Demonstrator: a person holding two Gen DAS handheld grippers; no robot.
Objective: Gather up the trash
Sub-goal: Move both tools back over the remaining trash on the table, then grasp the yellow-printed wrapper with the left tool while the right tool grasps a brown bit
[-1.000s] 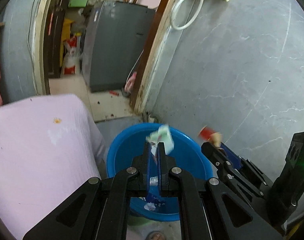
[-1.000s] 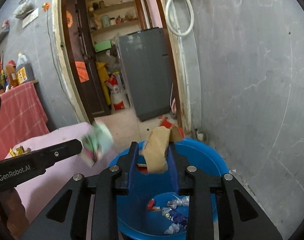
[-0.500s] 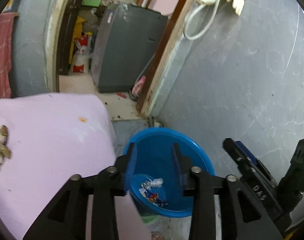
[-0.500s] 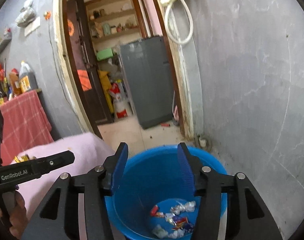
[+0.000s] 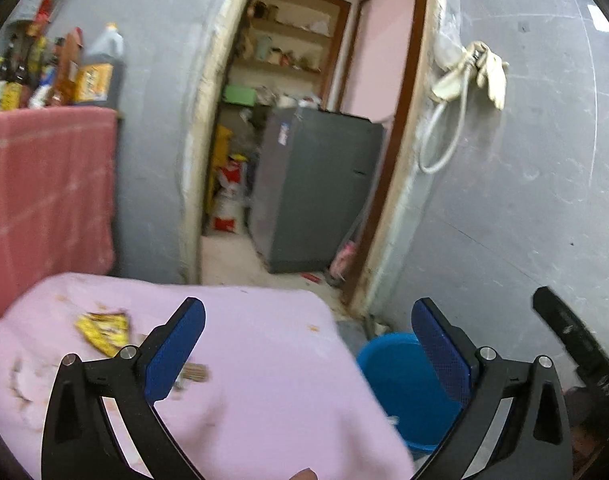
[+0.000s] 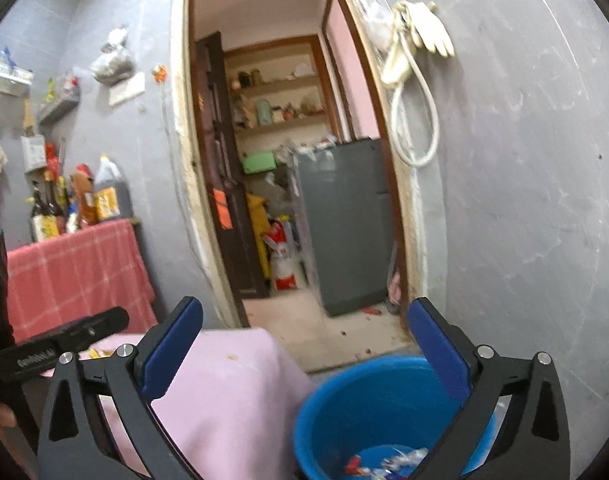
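Here the left gripper (image 5: 307,336) has its blue-padded fingers (image 5: 175,350) spread wide with nothing between them, hanging above the pink cloth-covered table (image 5: 256,380). In the left wrist view a yellow wrapper (image 5: 103,327) lies on the cloth at about ten o'clock from the left finger, and a small brown scrap (image 5: 193,372) sits just beside that finger's pad at roughly four o'clock. Paler bits of litter (image 5: 18,380) smear across the cloth near its nine o'clock edge, too blurred to name.

The right gripper (image 6: 304,334) is likewise fully spread and empty. Below it, toward five o'clock in the right wrist view, stands the blue bucket (image 6: 336,408) on the floor, just beside the table's corner, with crumpled wrappers (image 6: 388,460) lying in its bottom. The left wrist view shows the same bucket at four o'clock, partly hidden behind the right finger.

Beyond both, at twelve o'clock, an open doorway (image 6: 288,176) frames a grey fridge (image 6: 344,220).
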